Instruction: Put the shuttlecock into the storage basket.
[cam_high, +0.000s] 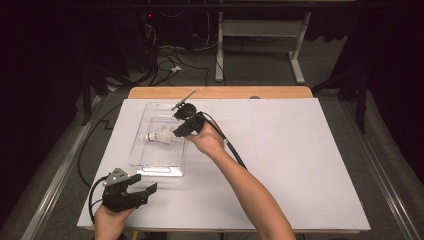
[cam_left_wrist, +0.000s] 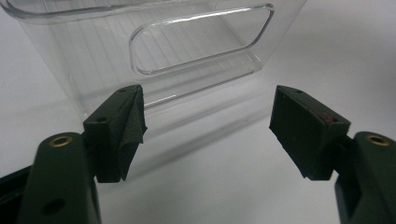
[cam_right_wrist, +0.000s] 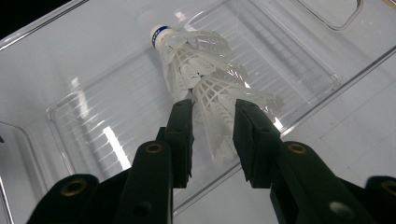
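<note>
A white feather shuttlecock (cam_high: 161, 136) (cam_right_wrist: 201, 70) lies on its side inside a clear plastic bin (cam_high: 155, 162) (cam_right_wrist: 84, 116), with its cork end pointing away from my right gripper. My right gripper (cam_high: 177, 131) (cam_right_wrist: 212, 135) reaches into the bin from the right. Its jaws stand a little apart on either side of the feather skirt, not pressing on it. My left gripper (cam_high: 145, 184) (cam_left_wrist: 208, 130) rests near the table's front left corner. It is wide open with nothing between its jaws, and it faces the near end wall of the bin (cam_left_wrist: 93, 56).
A white sheet (cam_high: 290, 160) covers the table. A thin grey rod (cam_high: 184, 99) lies at the bin's far end. The right gripper's cable (cam_high: 227, 142) trails along the forearm. Cables and another table's legs are on the floor beyond.
</note>
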